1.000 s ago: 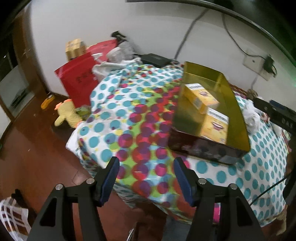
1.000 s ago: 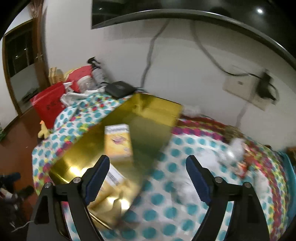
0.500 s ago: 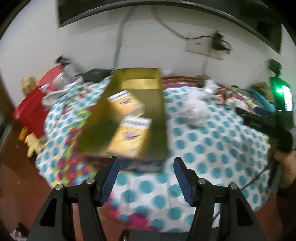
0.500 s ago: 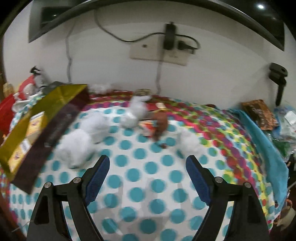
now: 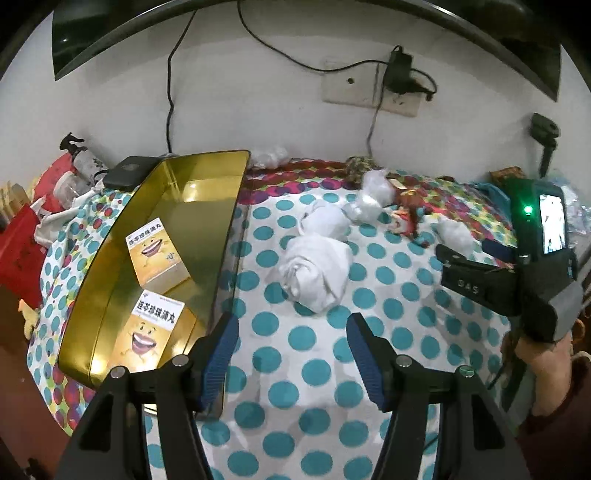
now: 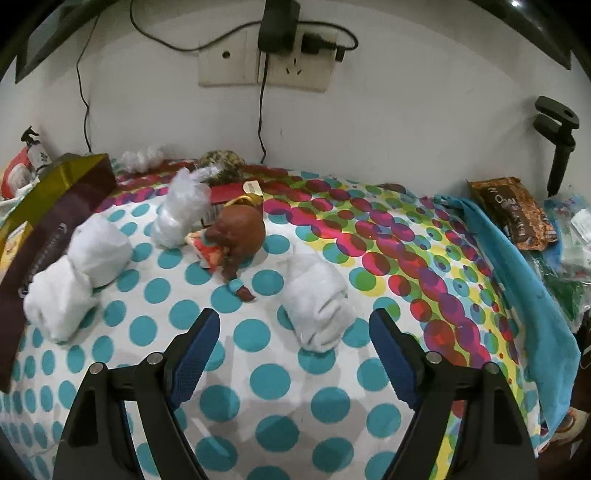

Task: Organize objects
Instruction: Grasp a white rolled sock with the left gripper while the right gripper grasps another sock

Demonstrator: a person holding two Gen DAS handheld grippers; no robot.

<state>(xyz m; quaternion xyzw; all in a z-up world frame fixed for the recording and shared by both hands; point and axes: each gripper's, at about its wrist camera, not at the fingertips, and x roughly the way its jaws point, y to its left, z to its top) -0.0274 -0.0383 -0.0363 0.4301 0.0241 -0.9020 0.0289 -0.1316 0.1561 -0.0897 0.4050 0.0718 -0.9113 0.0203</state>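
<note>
1. A polka-dot cloth (image 5: 295, 343) covers the tabletop: teal dots on white across the near part, with red, purple, yellow and green circles crowding toward the far and right edges.
2. The left gripper (image 5: 291, 354) hangs above the near edge of the cloth, its blue-padded jaws spread wide with nothing between them.
3. The right gripper (image 6: 293, 354) also stands wide open and empty, with a rolled white cloth (image 6: 317, 306) lying on the tabletop just beyond the gap.
4. A gold tin tray (image 5: 199, 192) sits on the left side of the tabletop, holding two yellow boxes (image 5: 157, 254) printed with a smiling mouth, one behind the other.
5. Just right of the tray lie two more white rolled bundles (image 5: 317, 277), and farther back a bundle wrapped in clear plastic (image 6: 183, 214).
6. A brown-haired doll head (image 6: 238, 229) rests between the bundles, its braid trailing toward the near edge.
7. The wall behind is white, with a socket plate (image 6: 229, 62) carrying a plugged-in black adapter (image 6: 279, 26) and dangling cables.
8. At the far left stand a spray bottle (image 5: 79, 158) and a red bag (image 5: 20, 251); at the right, a blue cloth (image 6: 517, 258) and a brown snack packet (image 6: 513, 214).
</note>
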